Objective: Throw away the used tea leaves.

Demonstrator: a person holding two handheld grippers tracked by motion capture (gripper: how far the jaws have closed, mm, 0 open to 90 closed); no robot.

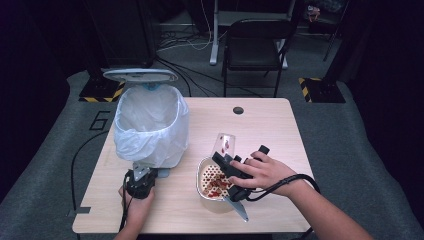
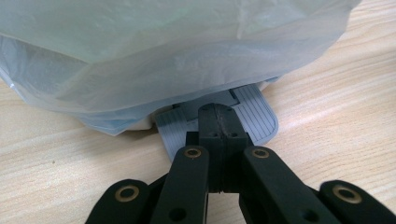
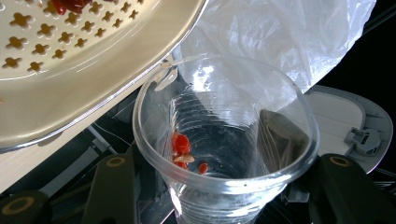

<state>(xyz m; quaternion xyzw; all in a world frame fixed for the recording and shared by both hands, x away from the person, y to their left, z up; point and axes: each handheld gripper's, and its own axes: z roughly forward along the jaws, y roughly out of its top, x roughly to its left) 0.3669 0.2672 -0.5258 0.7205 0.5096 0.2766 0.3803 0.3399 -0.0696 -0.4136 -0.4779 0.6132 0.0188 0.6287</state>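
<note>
Dim room, grey carpet floor (image 1: 45, 165), light wooden table (image 1: 270, 130). Black chair (image 1: 255, 45) behind table, cables (image 1: 185, 42) on floor, yellow-black striped stand bases (image 1: 320, 90).

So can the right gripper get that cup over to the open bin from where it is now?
Probably yes: the right gripper holds the clear cup, the bin stands beside it with its lid up, and bare table lies between.

A clear plastic cup (image 3: 224, 149), tilted above a cream perforated bowl (image 1: 210, 181), holds red bits at its bottom. The bin's (image 1: 150, 125) grey pedal (image 2: 247, 116) lies pressed on the desk.
</note>
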